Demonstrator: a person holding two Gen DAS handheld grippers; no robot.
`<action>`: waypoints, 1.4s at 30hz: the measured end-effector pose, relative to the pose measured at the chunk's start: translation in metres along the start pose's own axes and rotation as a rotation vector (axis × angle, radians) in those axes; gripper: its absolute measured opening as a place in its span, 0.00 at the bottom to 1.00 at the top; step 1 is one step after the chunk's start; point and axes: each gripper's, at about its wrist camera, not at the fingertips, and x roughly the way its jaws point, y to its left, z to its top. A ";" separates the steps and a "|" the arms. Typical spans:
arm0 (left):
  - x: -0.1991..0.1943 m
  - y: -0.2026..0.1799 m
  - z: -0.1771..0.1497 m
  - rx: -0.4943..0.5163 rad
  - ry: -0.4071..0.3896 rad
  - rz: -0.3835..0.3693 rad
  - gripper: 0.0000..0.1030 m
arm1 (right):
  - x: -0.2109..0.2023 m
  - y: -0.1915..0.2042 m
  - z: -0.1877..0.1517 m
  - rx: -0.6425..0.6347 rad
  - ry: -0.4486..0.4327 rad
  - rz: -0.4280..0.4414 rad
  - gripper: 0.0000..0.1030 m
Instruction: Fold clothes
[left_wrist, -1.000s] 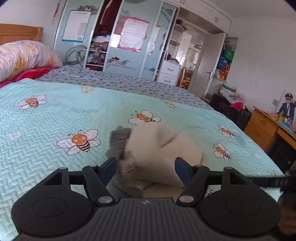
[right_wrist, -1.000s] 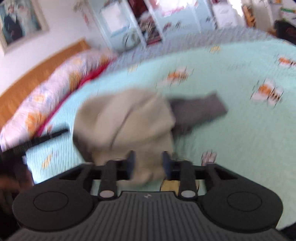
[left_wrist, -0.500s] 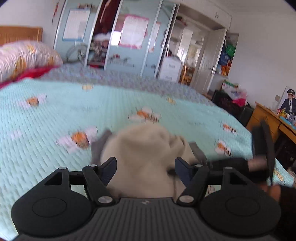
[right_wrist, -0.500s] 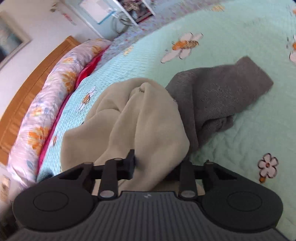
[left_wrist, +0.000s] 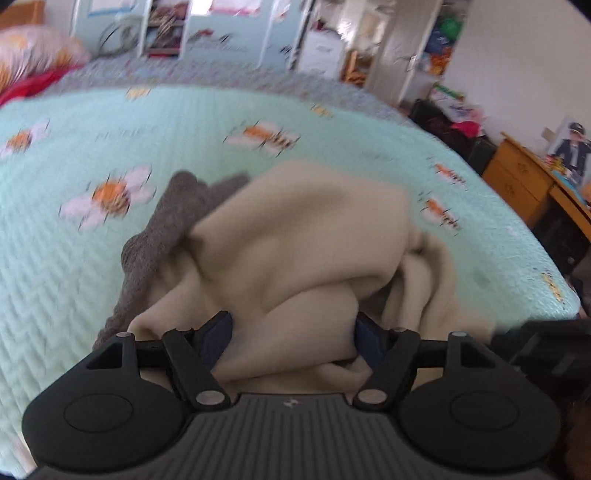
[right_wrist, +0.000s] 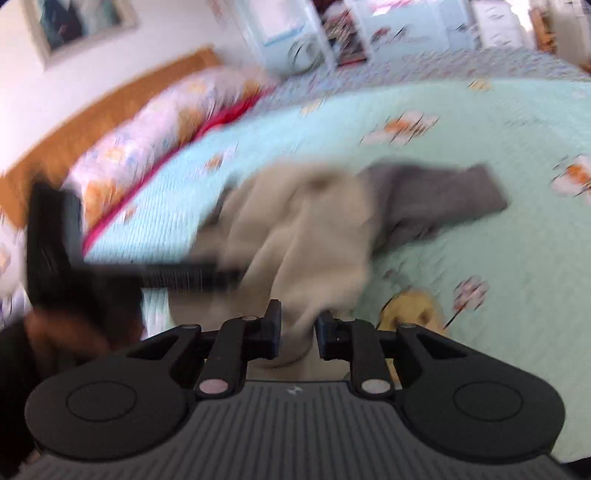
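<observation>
Left wrist view is showing a mint bedspread (left_wrist: 110, 266) with bee prints stretching across the bed, and a beige garment (left_wrist: 303, 251) lying bunched on its near part, partly covering a gray garment (left_wrist: 159, 236) that is sticking out to the left. The left gripper (left_wrist: 293, 338) is standing wide open, its jaws on either side of a fold of the beige cloth without pinching it. In the right wrist view, the right gripper (right_wrist: 297, 332) is clamping a hanging edge of the beige garment (right_wrist: 306, 229), the gray garment (right_wrist: 436, 192) is lying to the far right, and everything is looking blurred.
</observation>
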 end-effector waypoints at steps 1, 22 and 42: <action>-0.001 0.003 -0.005 -0.015 0.000 -0.004 0.72 | -0.002 -0.003 0.006 0.010 -0.023 -0.015 0.29; -0.087 0.016 -0.012 -0.115 -0.130 -0.111 0.57 | 0.040 0.039 -0.007 -0.097 0.016 0.150 0.26; -0.026 0.034 0.008 -0.202 -0.091 -0.063 0.48 | 0.021 0.038 -0.039 -0.209 0.086 0.187 0.26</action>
